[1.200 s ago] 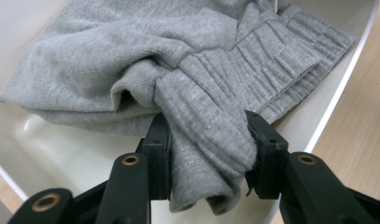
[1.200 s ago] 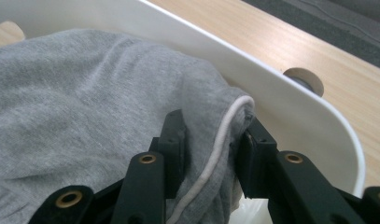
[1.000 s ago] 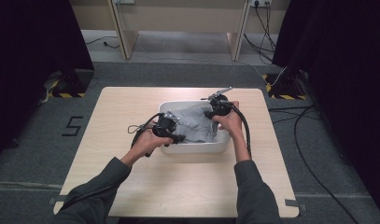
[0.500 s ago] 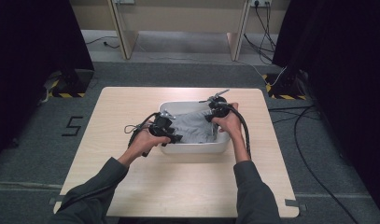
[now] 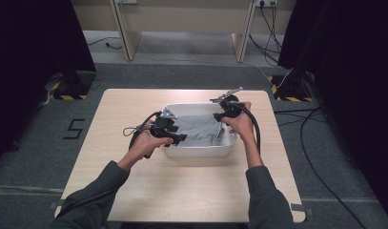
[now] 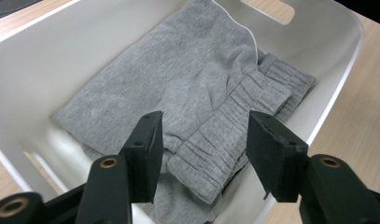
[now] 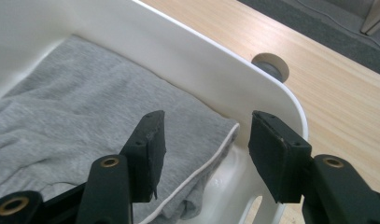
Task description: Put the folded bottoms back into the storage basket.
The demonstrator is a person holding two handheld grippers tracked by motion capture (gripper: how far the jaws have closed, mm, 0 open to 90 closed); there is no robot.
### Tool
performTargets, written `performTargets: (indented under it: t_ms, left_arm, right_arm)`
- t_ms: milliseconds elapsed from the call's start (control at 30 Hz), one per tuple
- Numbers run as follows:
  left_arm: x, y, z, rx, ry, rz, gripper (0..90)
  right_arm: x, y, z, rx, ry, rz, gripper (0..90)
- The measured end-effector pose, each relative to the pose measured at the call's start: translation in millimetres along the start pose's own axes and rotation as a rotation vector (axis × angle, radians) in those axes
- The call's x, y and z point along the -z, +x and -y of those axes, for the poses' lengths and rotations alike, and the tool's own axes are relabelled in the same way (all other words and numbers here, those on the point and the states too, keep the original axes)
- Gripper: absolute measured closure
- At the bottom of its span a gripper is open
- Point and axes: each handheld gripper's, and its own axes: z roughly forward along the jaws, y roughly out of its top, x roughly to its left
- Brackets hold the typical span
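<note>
Left gripper (image 6: 204,154) and right gripper (image 7: 204,154), jaws just spreading, hold nothing above one grey garment (image 6: 178,88) in one white tub (image 5: 196,151) on a wooden worktop (image 5: 182,191); grey carpet around.

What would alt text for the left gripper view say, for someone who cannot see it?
Two black jaws of the left gripper, just opened and holding nothing, hover above folded grey shorts lying in a white plastic tub. The ribbed waistband lies between the jaws; light wooden table shows beyond the tub's rim.

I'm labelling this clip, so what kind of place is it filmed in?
Probably a lab or studio set up for recording, not a home. Black curtains flank a lone wooden table, cables trail over grey carpet, and hazard-striped stand bases sit beside it. On the table, a white tub holds grey clothing.
</note>
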Motion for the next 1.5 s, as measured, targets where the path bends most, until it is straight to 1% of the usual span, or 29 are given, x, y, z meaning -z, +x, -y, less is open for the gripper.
performTargets:
  t_ms: [33, 200, 300, 333, 433, 533, 733, 833, 933, 1067, 1233, 1300, 1467, 1500]
  left_arm:
    - [0.3, 0.2, 0.1, 0.003, -0.004, 0.003, 45.4]
    - [4.3, 0.3, 0.2, 0.015, -0.025, 0.019, 42.8]
    - [7.5, -0.1, 0.7, 0.02, -0.033, 0.028, 38.9]
    - [8.4, -0.3, 1.0, 0.025, -0.034, 0.03, 37.1]
    - [11.7, 0.0, 1.4, 0.034, -0.04, 0.028, 32.5]
    - [15.3, 0.5, 1.3, 0.043, -0.049, 0.03, 29.9]
    - [19.8, 0.1, 1.9, 0.049, -0.056, 0.019, 26.1]
    - [21.5, -0.2, 2.3, 0.05, -0.056, 0.007, 22.4]
    - [23.3, -0.3, 3.1, 0.052, -0.059, 0.006, 21.5]
    - [25.7, -0.1, 4.1, 0.052, -0.061, 0.005, 20.7]
    - [29.9, -0.4, 6.7, 0.055, -0.07, 0.003, 20.7]
    - [31.4, -0.8, 8.2, 0.054, -0.073, 0.001, 20.7]
    - [35.4, -1.9, 10.9, 0.054, -0.083, 0.004, 20.7]
    - [36.2, -2.1, 11.4, 0.053, -0.084, 0.006, 20.7]
  right_arm:
    - [1.4, 0.8, -0.2, -0.004, -0.002, -0.003, 46.8]
    - [8.2, 4.3, -0.5, 0.013, -0.02, -0.019, 45.2]
    - [12.7, 6.4, 1.2, 0.007, -0.045, -0.026, 44.8]
    - [13.7, 6.7, 1.7, 0.013, -0.052, -0.032, 44.8]
    - [16.3, 7.8, 4.7, 0.018, -0.059, -0.037, 43.9]
    - [18.9, 8.5, 7.6, 0.009, -0.065, -0.045, 43.2]
    - [24.9, 7.6, 12.4, 0.0, -0.08, -0.055, 41.0]
    - [28.3, 7.9, 14.4, -0.003, -0.087, -0.056, 39.9]
    - [32.2, 9.1, 15.9, -0.017, -0.099, -0.063, 38.1]
    - [36.6, 12.0, 17.5, -0.024, -0.113, -0.069, 37.2]
    - [42.2, 16.8, 19.3, -0.012, -0.122, -0.074, 36.4]
    - [44.8, 18.2, 19.8, -0.003, -0.139, -0.077, 36.4]
    - [50.0, 23.2, 23.9, 0.007, -0.147, -0.083, 35.8]
    - [51.2, 24.5, 25.1, 0.004, -0.146, -0.089, 35.7]
